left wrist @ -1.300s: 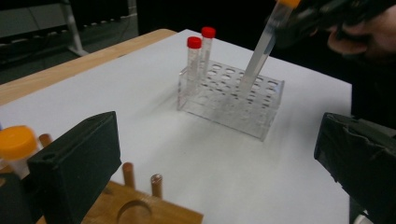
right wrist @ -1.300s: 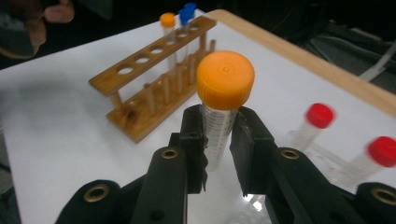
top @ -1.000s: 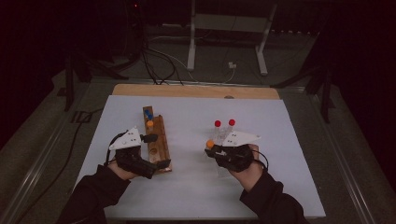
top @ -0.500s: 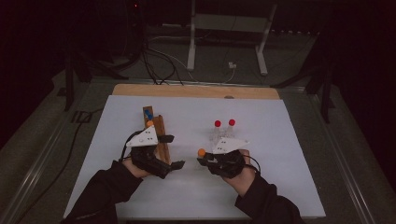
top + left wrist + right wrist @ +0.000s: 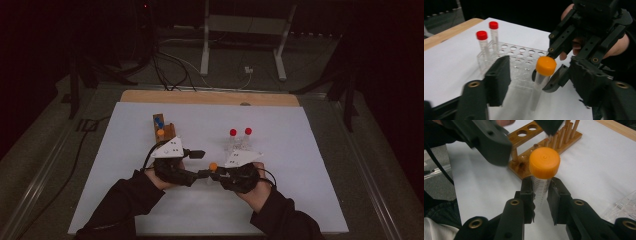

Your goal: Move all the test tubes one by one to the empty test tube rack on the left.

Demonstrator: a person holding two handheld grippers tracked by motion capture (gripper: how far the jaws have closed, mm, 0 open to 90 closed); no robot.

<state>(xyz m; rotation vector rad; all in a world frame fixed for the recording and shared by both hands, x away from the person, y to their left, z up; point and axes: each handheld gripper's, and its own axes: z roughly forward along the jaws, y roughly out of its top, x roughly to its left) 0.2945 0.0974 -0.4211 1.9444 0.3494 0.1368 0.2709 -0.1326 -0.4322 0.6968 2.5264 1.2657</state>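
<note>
The orange-capped tube (image 5: 543, 177) stood upright near the middle of the white counter (image 5: 300, 150), at about 7 o'clock from the clear rack (image 5: 519, 62). The right tool (image 5: 541, 195) was clamped on its see-through body, just under the cap. The left tool (image 5: 536, 82) had just been closing, its jaws either side of the tube but not pressing it. The wooden rack (image 5: 162, 131) sat at 10 o'clock.

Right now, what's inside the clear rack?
Two red-capped tubes stand upright in the far corner of the clear rack; the other holes visible look empty. Its near edge is covered by the orange-capped tube and the left gripper.
</note>
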